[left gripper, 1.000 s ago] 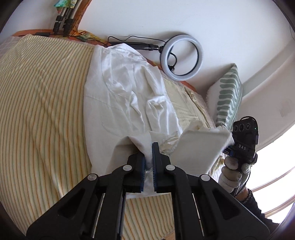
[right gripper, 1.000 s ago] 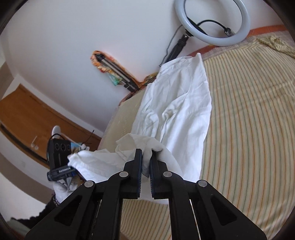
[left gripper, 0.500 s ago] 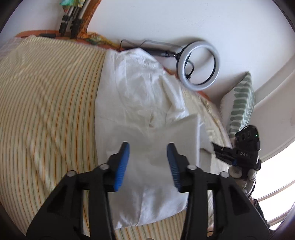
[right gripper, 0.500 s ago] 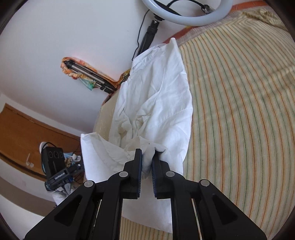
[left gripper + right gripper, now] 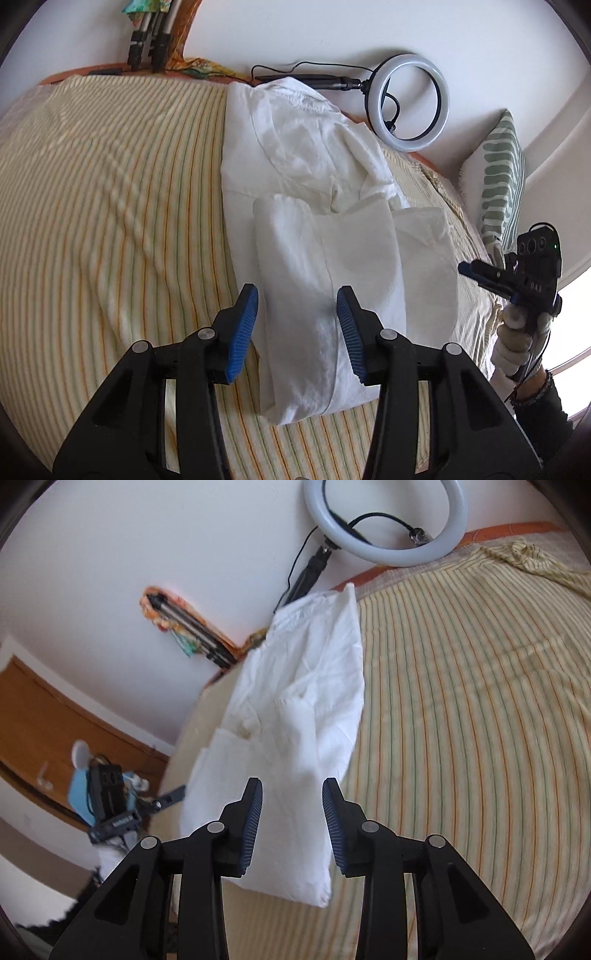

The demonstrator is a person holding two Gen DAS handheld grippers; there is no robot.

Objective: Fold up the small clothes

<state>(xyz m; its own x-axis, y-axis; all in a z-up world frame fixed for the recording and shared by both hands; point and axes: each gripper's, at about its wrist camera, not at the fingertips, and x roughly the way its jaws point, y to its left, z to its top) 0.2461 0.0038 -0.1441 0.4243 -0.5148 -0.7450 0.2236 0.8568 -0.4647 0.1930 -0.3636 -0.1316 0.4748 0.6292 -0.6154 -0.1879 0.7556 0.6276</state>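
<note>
**Both grippers let go, one fold laid**

The white garment (image 5: 310,206) lies lengthwise on the striped bed (image 5: 110,206), its far end reaching toward the ring light (image 5: 410,103) by the wall. The end farther from the light is doubled over onto the middle, so a thicker, squarer layer sits on top and a rumpled stretch shows beyond it, toward the light.

The left gripper (image 5: 297,325) hovers over the doubled end with its blue pads spread wide and nothing between them. The right gripper (image 5: 291,823) is likewise released, jaws apart, above the same end on its other side; in the left view it sits off the garment's edge, beside the patterned cushion (image 5: 502,173), pointing back at the cloth. Neither tool touches fabric, as far as the views show.

The placing reads as deliberate: each gripper stands at one corner of the folded end, which suits carrying both corners over together and dropping them level. The fold line looks fairly straight. The garment lies well inside the bed's edges, leaving room to work round it.

Judging by the creased part nearer the light, the folding is partway done; smoothing that part, or another fold toward the light, is the likely next need.
</note>
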